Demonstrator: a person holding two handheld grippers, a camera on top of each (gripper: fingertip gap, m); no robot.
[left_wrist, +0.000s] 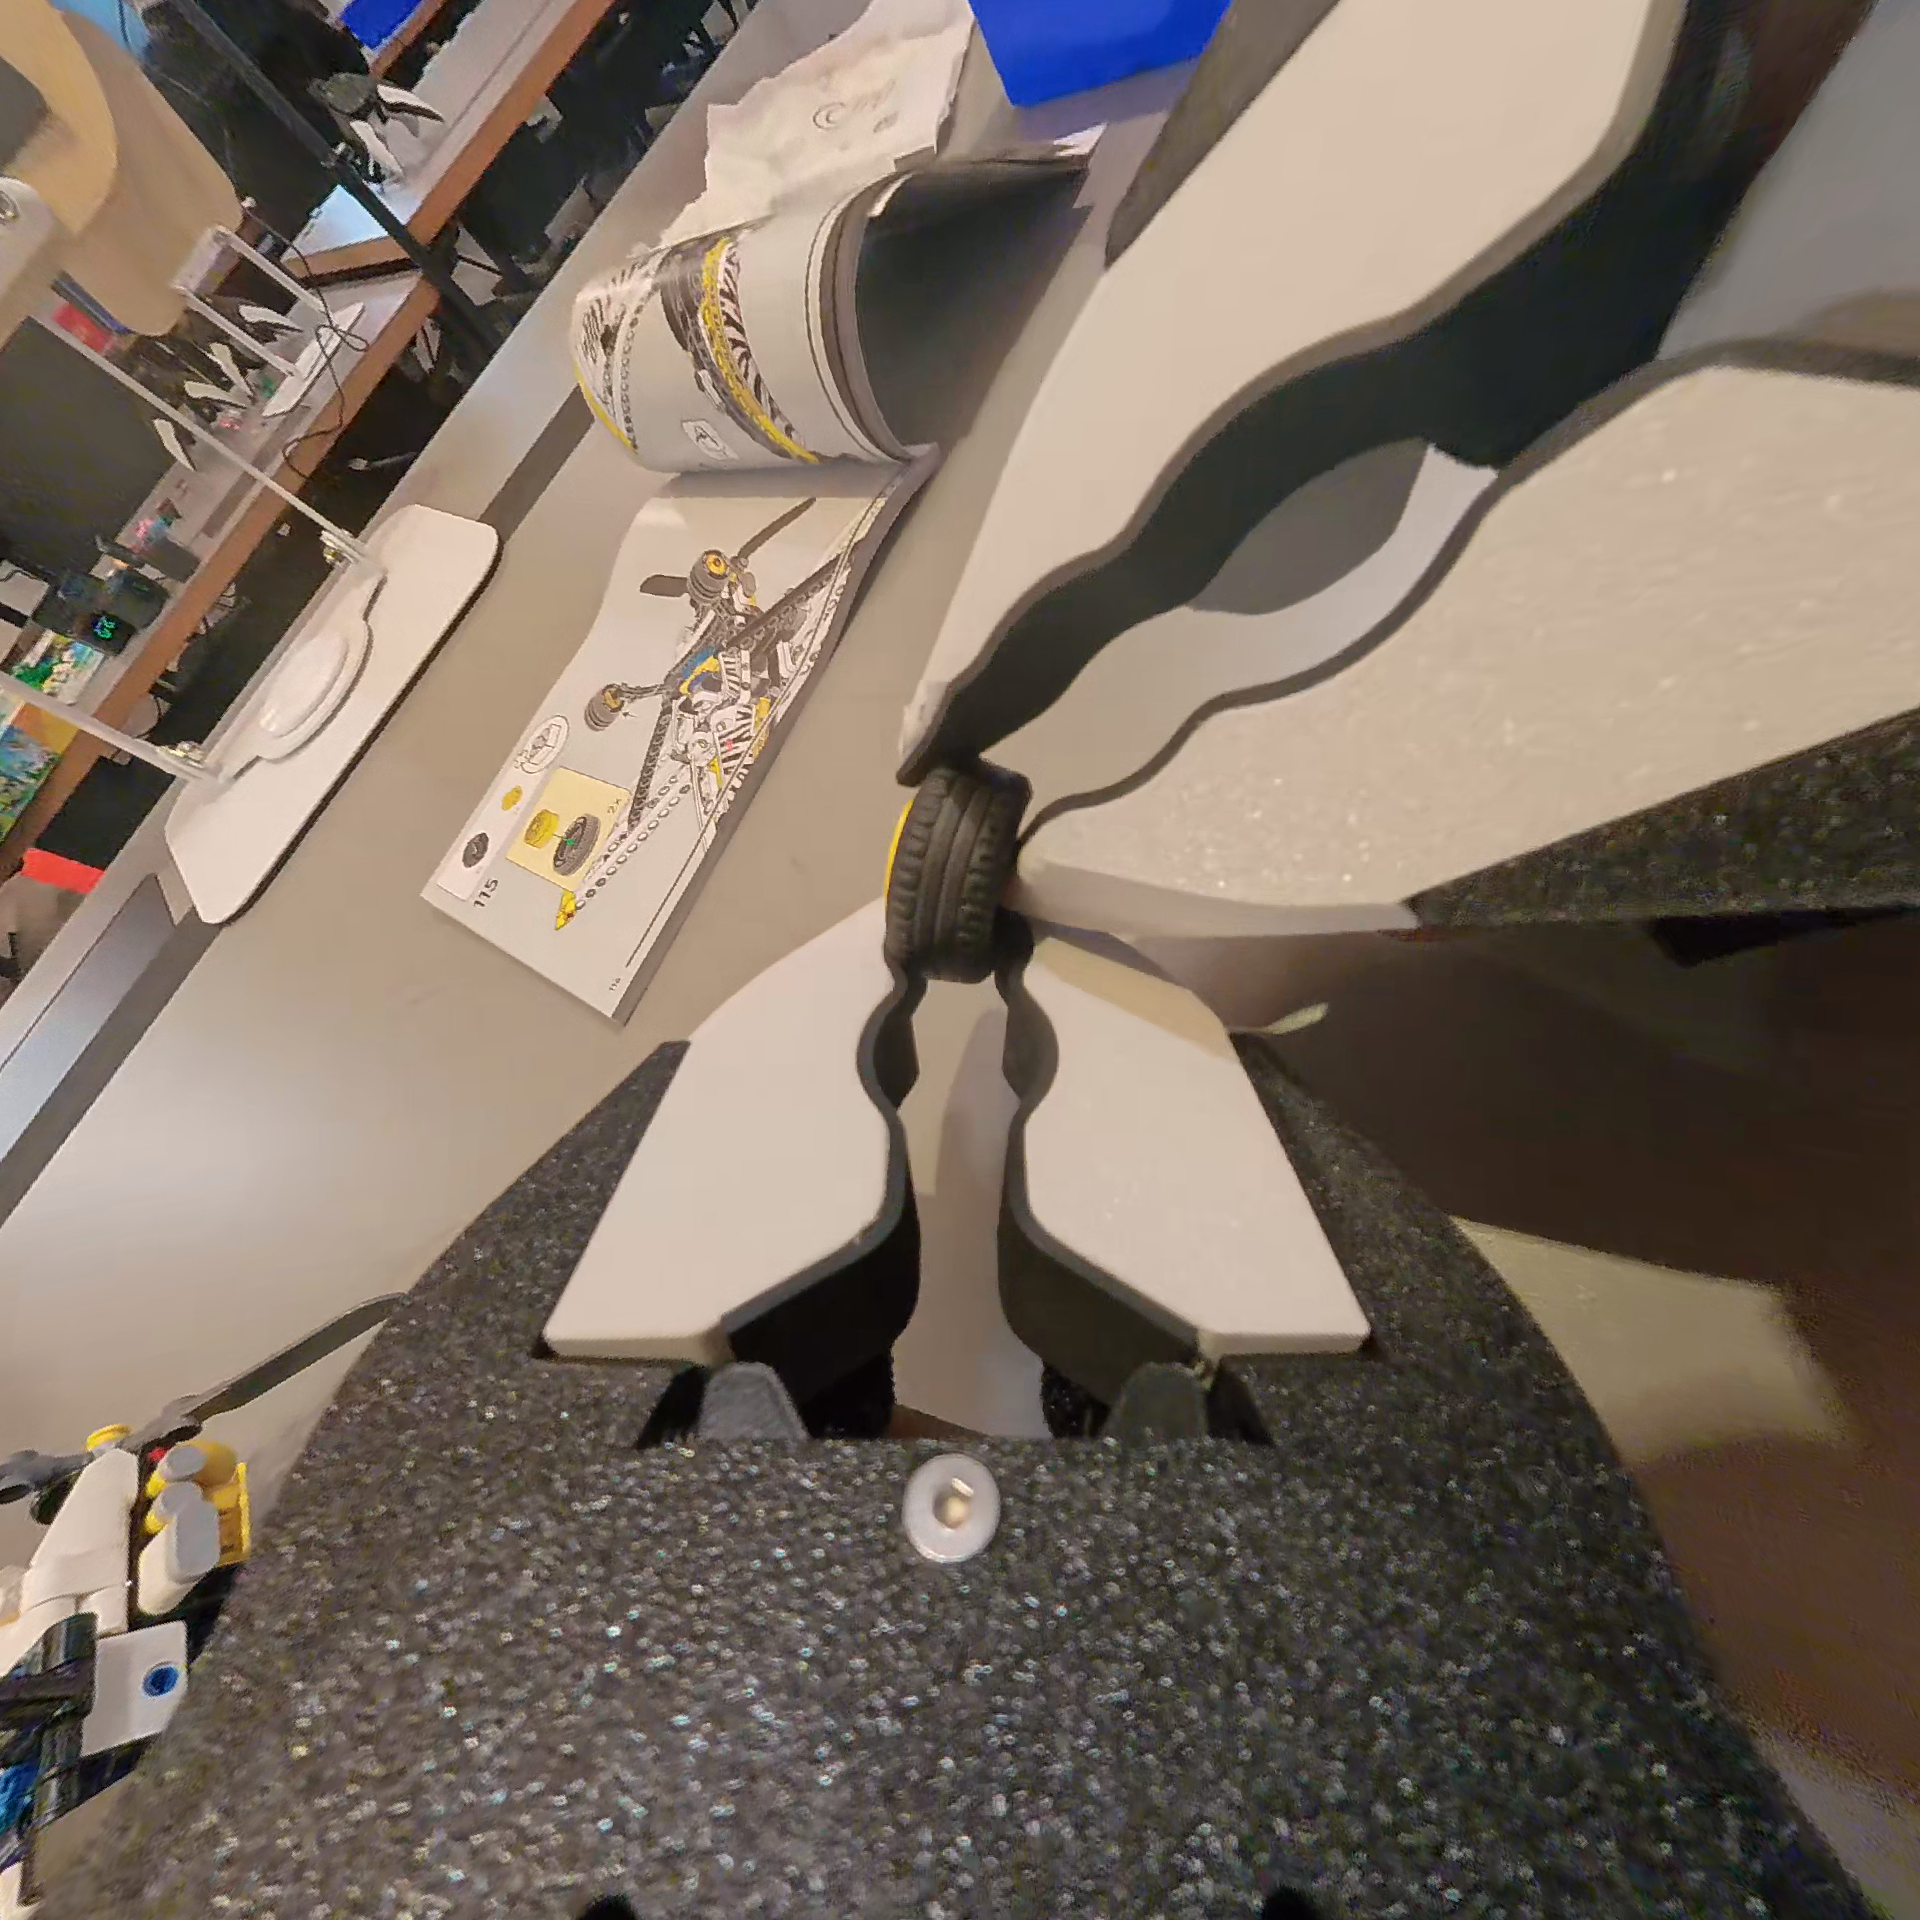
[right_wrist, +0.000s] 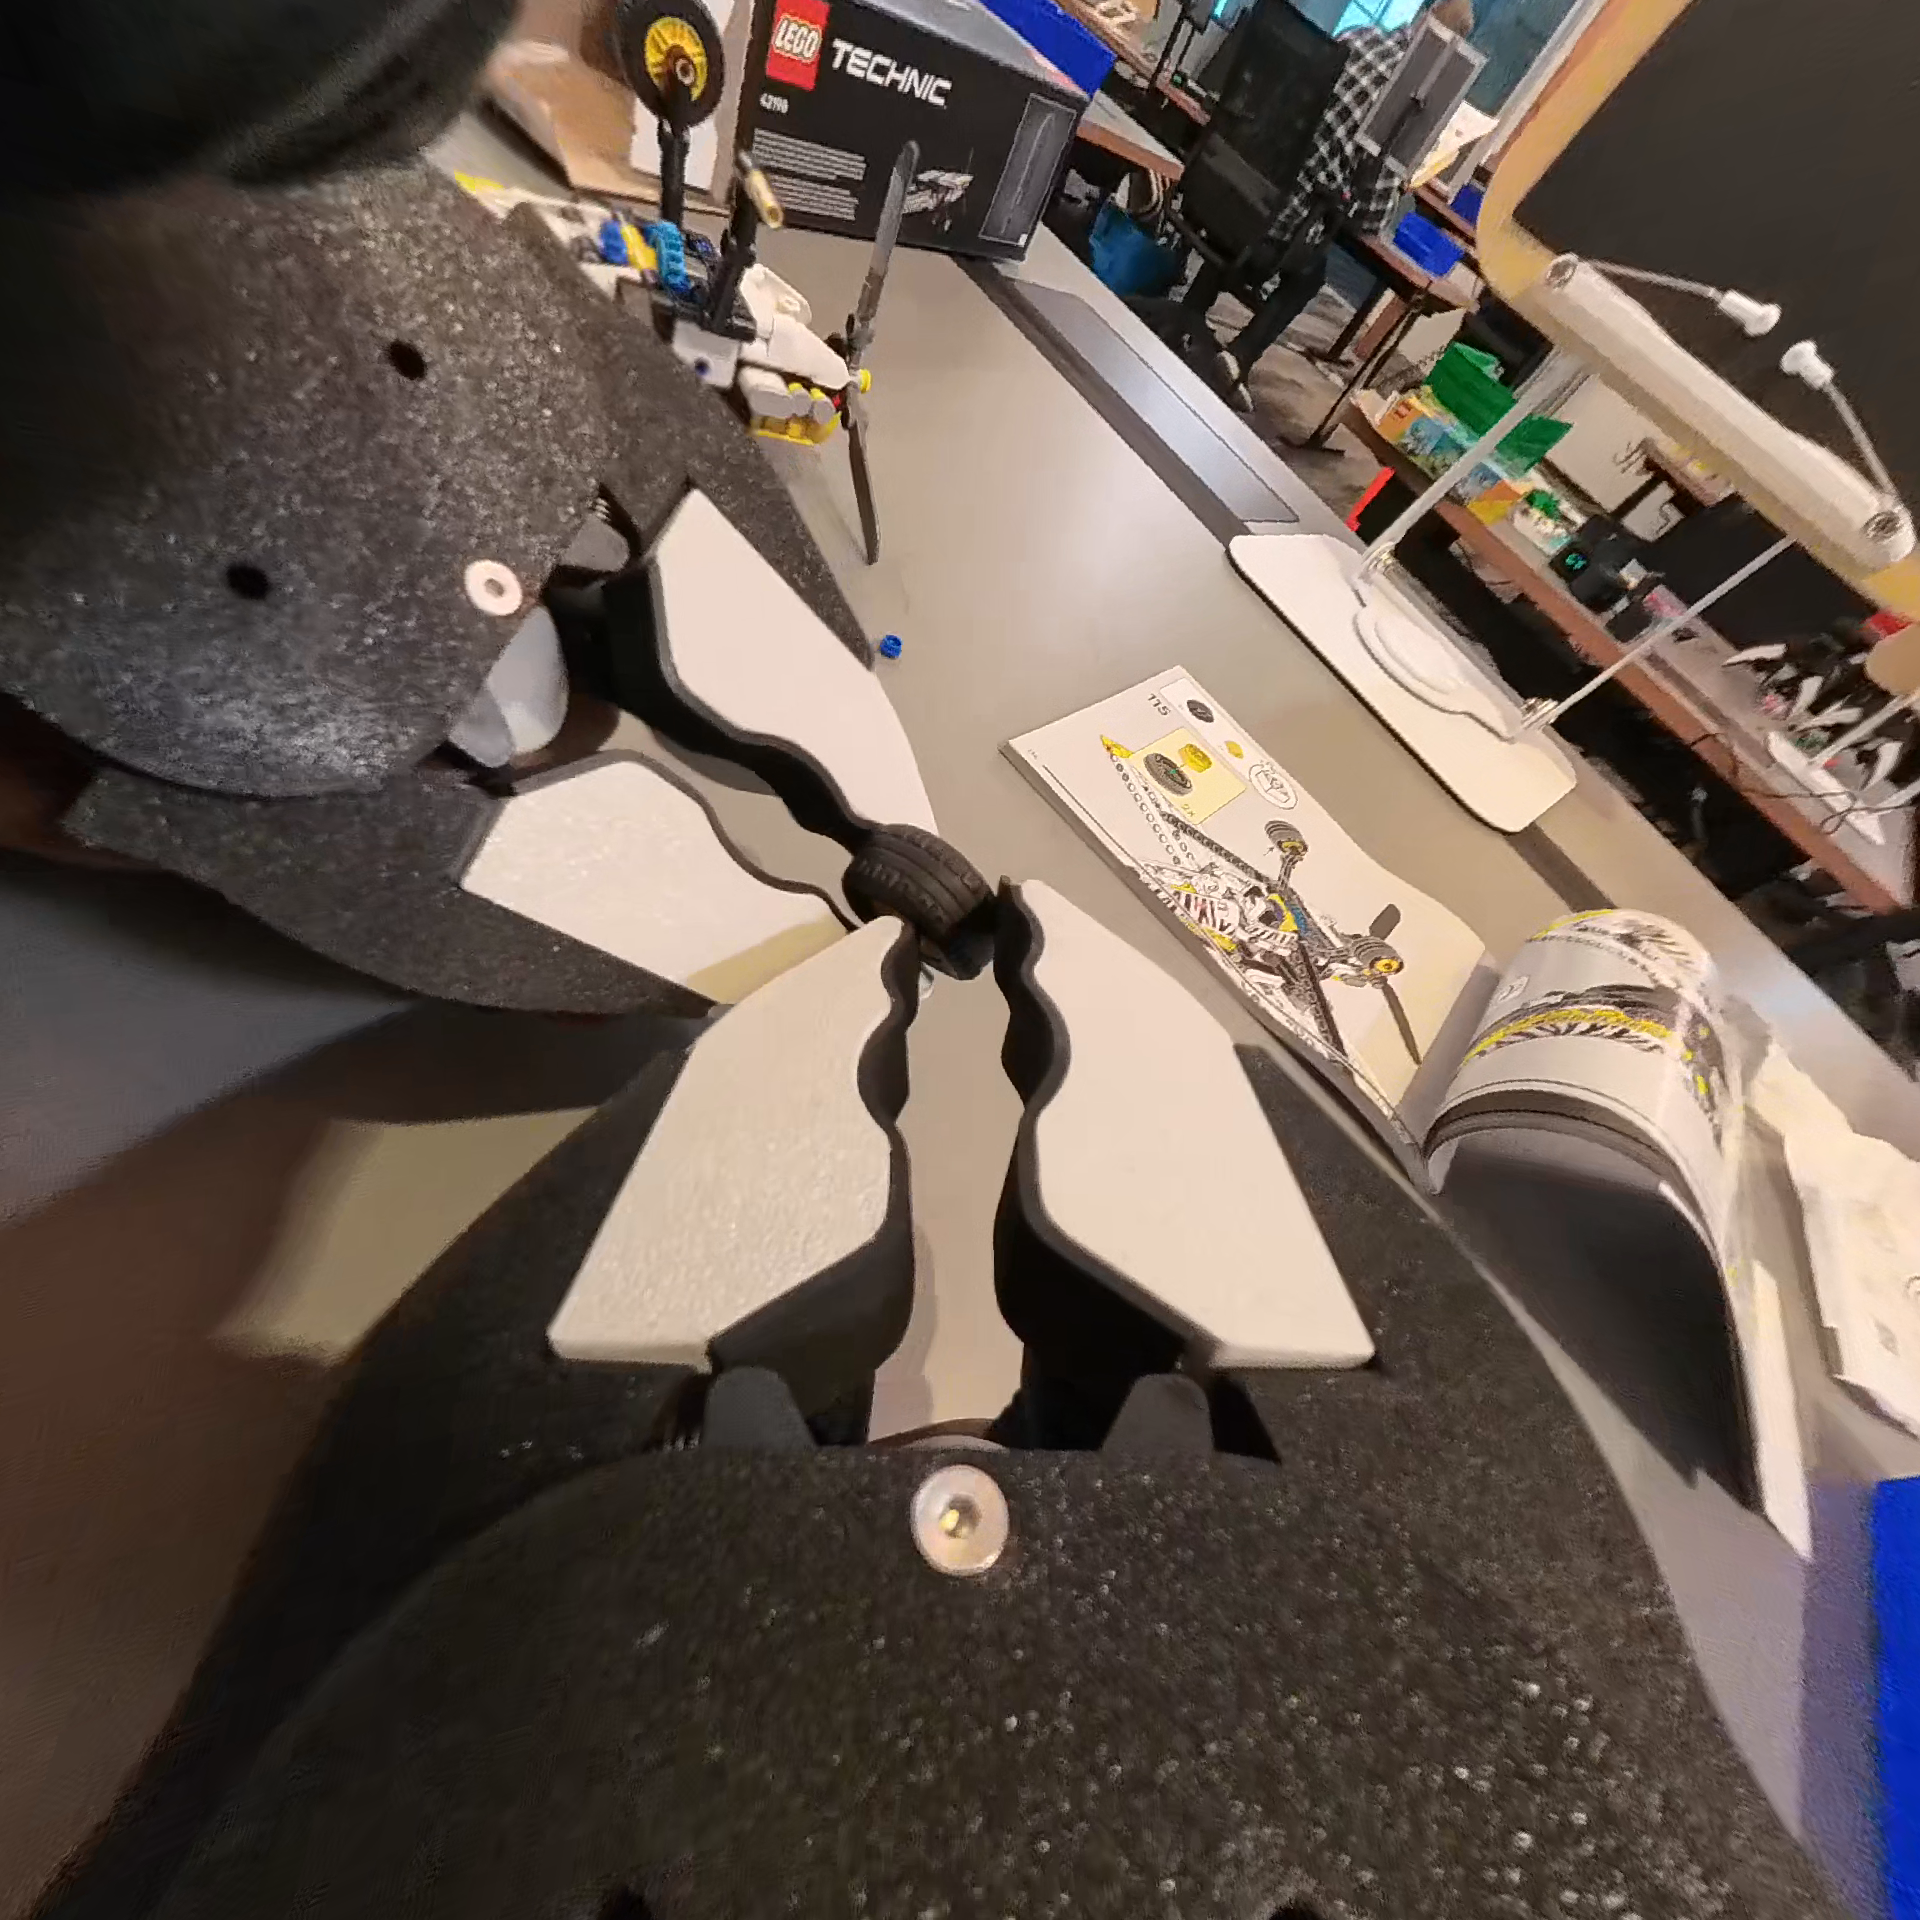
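A small black tyre (left_wrist: 951, 878) with a yellow hub is held above the grey desk (left_wrist: 312, 1091) at the centre of both views, gripped from two sides at once. The left gripper (left_wrist: 948, 961) has its jaws narrowed onto the tyre's lower edge, and the right gripper (right_wrist: 951, 925) is closed on it from the other side, entering the left wrist view from the upper right. Both pairs of jaws appear pressed against the rubber tread, probably so that tyre and hub can be steadied or pushed together.

An instruction booklet (right_wrist: 1247, 862) lies open on the desk just beyond the tyre, its earlier pages curled over, presumably so the drawing stays readable. A partly built toy aircraft (right_wrist: 769, 343) with a propeller stands at the upper left of the right wrist view, with a black product box (right_wrist: 914, 145) behind it; what the box holds cannot be told. A tiny blue piece (right_wrist: 889, 644) lies loose on the desk. A white lamp base (left_wrist: 332, 707) rests at the left of the left wrist view.
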